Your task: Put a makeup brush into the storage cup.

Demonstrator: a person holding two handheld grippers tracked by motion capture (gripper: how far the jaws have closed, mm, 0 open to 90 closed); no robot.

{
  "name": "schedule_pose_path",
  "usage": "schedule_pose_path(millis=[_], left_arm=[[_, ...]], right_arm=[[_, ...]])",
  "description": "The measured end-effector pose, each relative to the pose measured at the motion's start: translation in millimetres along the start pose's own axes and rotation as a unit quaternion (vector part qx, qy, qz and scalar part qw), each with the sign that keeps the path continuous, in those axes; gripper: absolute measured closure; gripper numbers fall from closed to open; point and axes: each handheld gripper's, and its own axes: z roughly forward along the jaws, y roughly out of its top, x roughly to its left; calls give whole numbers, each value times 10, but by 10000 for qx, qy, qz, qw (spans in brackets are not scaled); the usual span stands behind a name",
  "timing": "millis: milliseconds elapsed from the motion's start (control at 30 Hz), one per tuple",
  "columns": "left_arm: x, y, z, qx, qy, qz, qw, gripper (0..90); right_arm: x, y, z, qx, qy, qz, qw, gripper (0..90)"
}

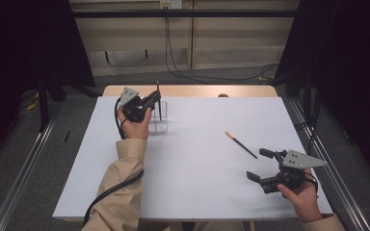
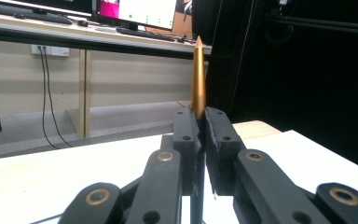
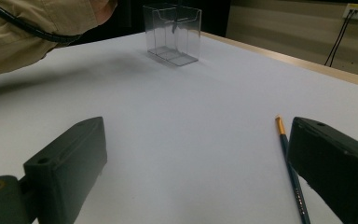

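My left gripper (image 1: 155, 100) is shut on a dark pencil (image 1: 159, 107), held upright over a clear plastic holder (image 1: 159, 126) at the table's far left. In the left gripper view the pencil's gold end (image 2: 198, 74) rises above the closed left gripper (image 2: 201, 116). The holder (image 3: 172, 33) shows the pencil's lower end through its clear wall. A second dark pencil (image 1: 241, 144) with a gold end lies flat right of centre. My right gripper (image 1: 259, 164) stands open near the front right, just short of that pencil (image 3: 291, 172), with nothing between the jaws of the right gripper (image 3: 200, 172).
A white sheet (image 1: 197, 192) covers the table, with a wooden edge (image 1: 197, 90) along the far side. Black cables (image 1: 183, 72) run across the floor beyond. Metal rails (image 1: 24, 168) flank the table. A desk with monitors (image 2: 135, 14) stands far behind.
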Motion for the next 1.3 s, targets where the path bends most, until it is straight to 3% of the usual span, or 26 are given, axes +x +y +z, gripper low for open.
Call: schedule_pose_path(millis=[1133, 1300], left_arm=[[27, -81, -48, 103, -45, -61, 9999, 830], [51, -85, -55, -27, -131, -198, 9997, 691]], right_arm=[[4, 0, 12, 11, 21, 5, 10000, 45], [5, 0, 11, 15, 26, 7, 10000, 44]])
